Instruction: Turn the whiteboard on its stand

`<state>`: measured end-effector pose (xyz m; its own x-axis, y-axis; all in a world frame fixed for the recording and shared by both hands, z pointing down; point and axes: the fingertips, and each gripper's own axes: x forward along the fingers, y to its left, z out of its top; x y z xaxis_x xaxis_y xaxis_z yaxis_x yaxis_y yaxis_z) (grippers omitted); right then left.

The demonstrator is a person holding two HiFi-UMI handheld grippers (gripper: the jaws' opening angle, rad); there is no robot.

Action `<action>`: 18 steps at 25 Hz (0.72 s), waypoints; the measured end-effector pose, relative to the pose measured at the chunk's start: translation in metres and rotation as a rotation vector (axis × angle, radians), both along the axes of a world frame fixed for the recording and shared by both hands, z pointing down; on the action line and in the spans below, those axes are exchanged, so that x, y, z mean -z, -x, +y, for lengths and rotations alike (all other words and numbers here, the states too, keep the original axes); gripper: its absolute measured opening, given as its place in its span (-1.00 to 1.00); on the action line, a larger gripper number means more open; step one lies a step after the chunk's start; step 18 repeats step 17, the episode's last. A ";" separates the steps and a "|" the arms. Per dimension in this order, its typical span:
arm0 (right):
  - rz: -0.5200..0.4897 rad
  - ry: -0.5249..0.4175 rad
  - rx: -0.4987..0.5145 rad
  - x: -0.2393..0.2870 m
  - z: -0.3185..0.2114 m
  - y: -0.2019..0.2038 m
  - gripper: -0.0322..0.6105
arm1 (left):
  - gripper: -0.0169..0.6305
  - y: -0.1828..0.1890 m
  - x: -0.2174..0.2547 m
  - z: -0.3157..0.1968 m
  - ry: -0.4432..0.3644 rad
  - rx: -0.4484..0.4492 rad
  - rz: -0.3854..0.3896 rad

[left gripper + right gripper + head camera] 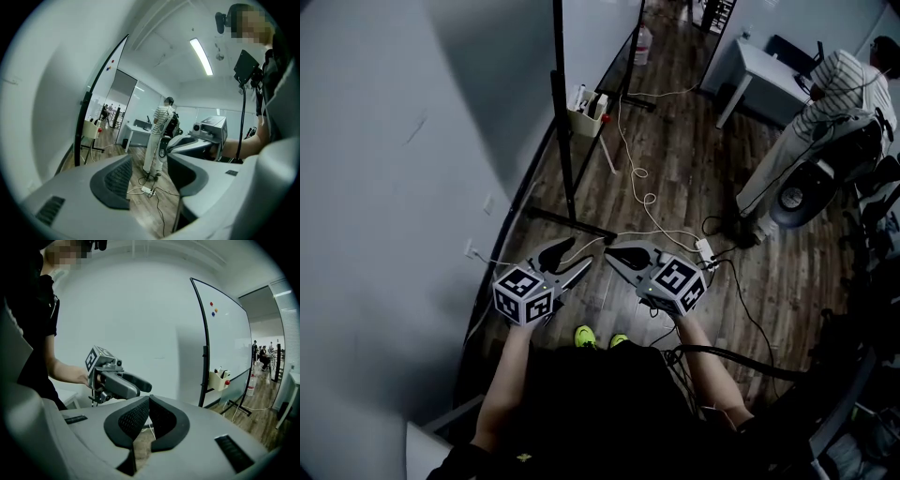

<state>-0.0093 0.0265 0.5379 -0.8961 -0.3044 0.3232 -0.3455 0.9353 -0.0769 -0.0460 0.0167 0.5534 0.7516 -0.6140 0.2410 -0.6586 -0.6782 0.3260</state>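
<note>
A pale wall (pixel 384 187) is seen at left. Beside it, the whiteboard (pixel 561 89) is shown edge-on, upright on its black stand (pixel 574 223), with a cream marker holder (pixel 584 118) hung on the frame. Near the stand's foot, the left gripper (pixel 572 259) is held with jaws spread and nothing between them. Just beside it, clear of the board, the right gripper (pixel 613 253) is held with jaws pressed together, empty. Further right, a power strip (pixel 706 249) is laid on the wood floor (pixel 684 159), and a person in a striped shirt (pixel 839 84) is seen.
</note>
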 end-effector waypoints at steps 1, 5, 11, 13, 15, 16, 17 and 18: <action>-0.003 -0.003 0.000 0.002 -0.001 0.001 -0.90 | -0.18 0.001 0.001 -0.001 -0.002 0.002 0.003; -0.007 -0.013 0.001 0.008 -0.004 0.003 -0.90 | -0.18 0.000 0.006 -0.003 -0.014 0.001 0.008; 0.006 -0.021 -0.001 0.009 -0.007 0.003 -0.90 | -0.18 -0.003 0.008 -0.006 -0.022 -0.011 0.018; 0.010 -0.021 -0.001 0.009 -0.007 0.005 -0.90 | -0.18 -0.002 0.007 -0.007 -0.020 -0.014 0.024; 0.015 -0.020 -0.001 0.008 -0.008 0.009 -0.90 | -0.18 0.001 0.006 -0.008 -0.019 -0.016 0.029; 0.018 -0.019 -0.001 0.007 -0.009 0.011 -0.90 | -0.18 0.003 0.006 -0.009 -0.019 -0.017 0.032; 0.021 -0.018 -0.001 0.006 -0.009 0.014 -0.90 | -0.18 0.005 0.005 -0.010 -0.018 -0.017 0.035; 0.021 -0.018 -0.001 0.006 -0.009 0.014 -0.90 | -0.18 0.005 0.005 -0.010 -0.018 -0.017 0.035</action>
